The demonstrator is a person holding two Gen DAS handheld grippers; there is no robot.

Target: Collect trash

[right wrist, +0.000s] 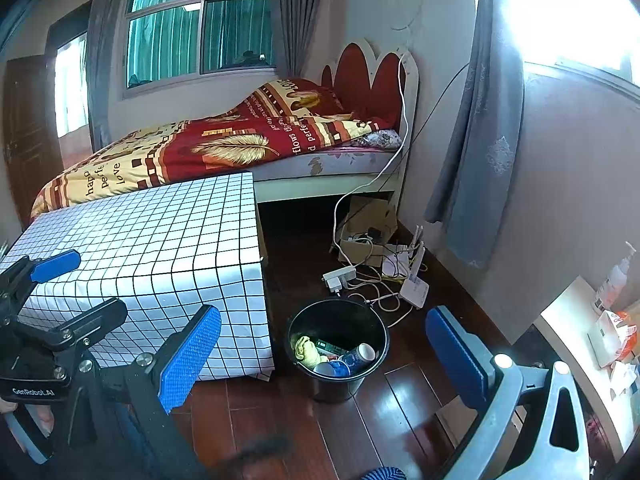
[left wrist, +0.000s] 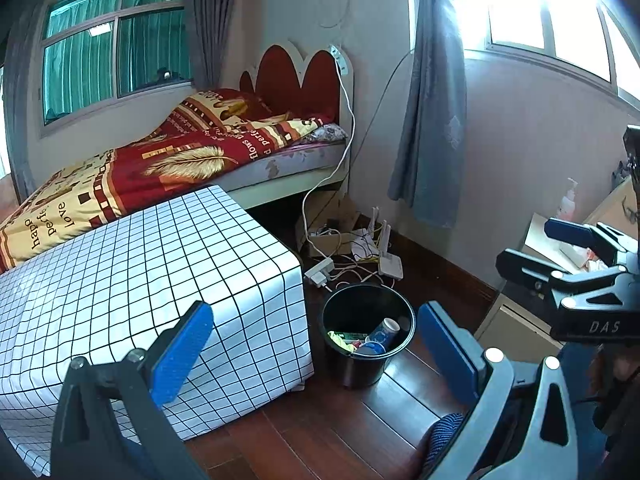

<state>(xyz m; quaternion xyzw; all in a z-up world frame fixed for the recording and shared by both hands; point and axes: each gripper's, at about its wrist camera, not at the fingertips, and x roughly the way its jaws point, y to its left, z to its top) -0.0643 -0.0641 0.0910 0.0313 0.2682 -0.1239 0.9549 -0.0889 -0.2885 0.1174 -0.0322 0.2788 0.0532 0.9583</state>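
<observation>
A black bin [left wrist: 360,372] [right wrist: 332,390] stands on the wooden floor beside a low table under a checked cloth [left wrist: 140,280] [right wrist: 160,248]. Inside it lie blue-and-white paper cups [left wrist: 384,330] [right wrist: 360,354] and a crumpled yellow piece [left wrist: 338,340] [right wrist: 306,350]. My left gripper [left wrist: 316,354] [right wrist: 98,284] hovers above and in front of the bin, open, with nothing between its blue pads. My right gripper [right wrist: 324,360] [left wrist: 528,244] is held beside it on the right, also open and empty.
A bed with a red and yellow quilt [left wrist: 160,160] stands behind the table. A power strip [left wrist: 320,272], cables, a white router [right wrist: 414,290] and a cardboard box [right wrist: 368,220] lie on the floor by the wall. At the right is a cabinet [right wrist: 572,320] holding a bottle and packets.
</observation>
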